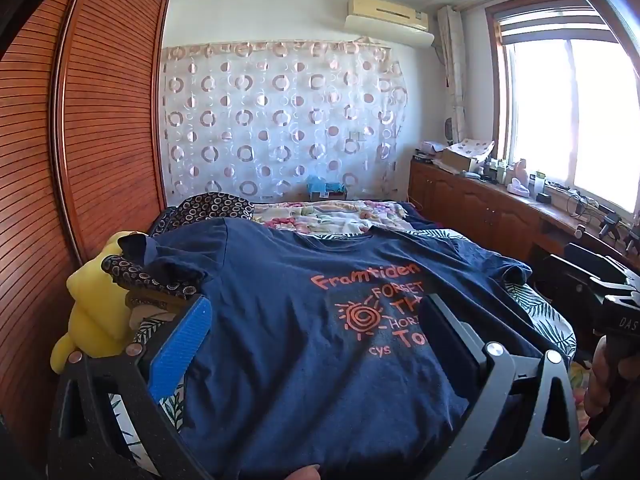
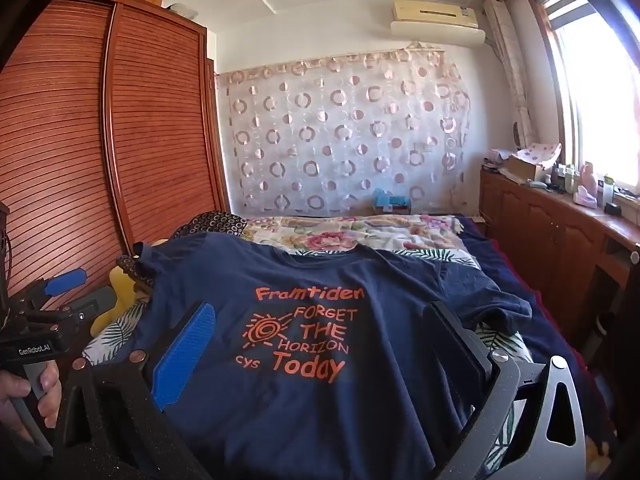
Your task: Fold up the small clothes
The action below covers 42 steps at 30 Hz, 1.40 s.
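Note:
A navy T-shirt (image 1: 304,288) with orange lettering lies spread face up on the bed, neck towards the far wall. Its left sleeve (image 1: 176,256) is bunched and its right sleeve (image 2: 492,300) is wrinkled. My left gripper (image 1: 318,300) hovers over the shirt's lower left part, jaws wide open with nothing pinched. My right gripper (image 2: 320,307) hovers over the printed chest (image 2: 304,336), also wide open and holding nothing. In the right wrist view the left gripper (image 2: 80,294) shows at the left edge, held by a hand (image 2: 24,396).
A yellow plush toy (image 1: 92,312) and a dark ring-patterned cloth (image 1: 144,276) lie by the shirt's left sleeve. A floral quilt (image 1: 320,216) covers the bed's far end. A slatted wardrobe (image 1: 100,140) stands left; a cluttered wooden cabinet (image 1: 480,208) runs under the window.

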Available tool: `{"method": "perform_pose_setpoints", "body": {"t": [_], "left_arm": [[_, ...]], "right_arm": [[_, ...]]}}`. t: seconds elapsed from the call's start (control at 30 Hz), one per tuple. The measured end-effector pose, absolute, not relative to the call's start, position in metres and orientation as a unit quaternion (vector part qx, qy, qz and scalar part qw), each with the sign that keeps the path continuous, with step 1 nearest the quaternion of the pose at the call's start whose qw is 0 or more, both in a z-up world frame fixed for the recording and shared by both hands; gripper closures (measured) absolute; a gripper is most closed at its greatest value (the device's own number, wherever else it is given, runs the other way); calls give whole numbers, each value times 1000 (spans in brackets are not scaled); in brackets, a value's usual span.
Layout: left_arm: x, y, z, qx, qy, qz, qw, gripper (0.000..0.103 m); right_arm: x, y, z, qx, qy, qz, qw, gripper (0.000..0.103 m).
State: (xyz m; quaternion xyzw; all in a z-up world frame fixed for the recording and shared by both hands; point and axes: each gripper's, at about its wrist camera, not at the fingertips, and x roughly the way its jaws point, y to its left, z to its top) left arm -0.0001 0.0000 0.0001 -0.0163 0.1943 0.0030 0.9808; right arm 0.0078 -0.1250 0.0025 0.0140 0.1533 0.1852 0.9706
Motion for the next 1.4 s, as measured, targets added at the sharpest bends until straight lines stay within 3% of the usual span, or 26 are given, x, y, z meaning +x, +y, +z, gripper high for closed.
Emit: {"method": "perform_pose_setpoints", "body": {"t": [1.4], "left_arm": [[0,0,0,-16,192,3,981,0]], "right_arm": [[10,-121,4,8,153,187,970,0]]}}
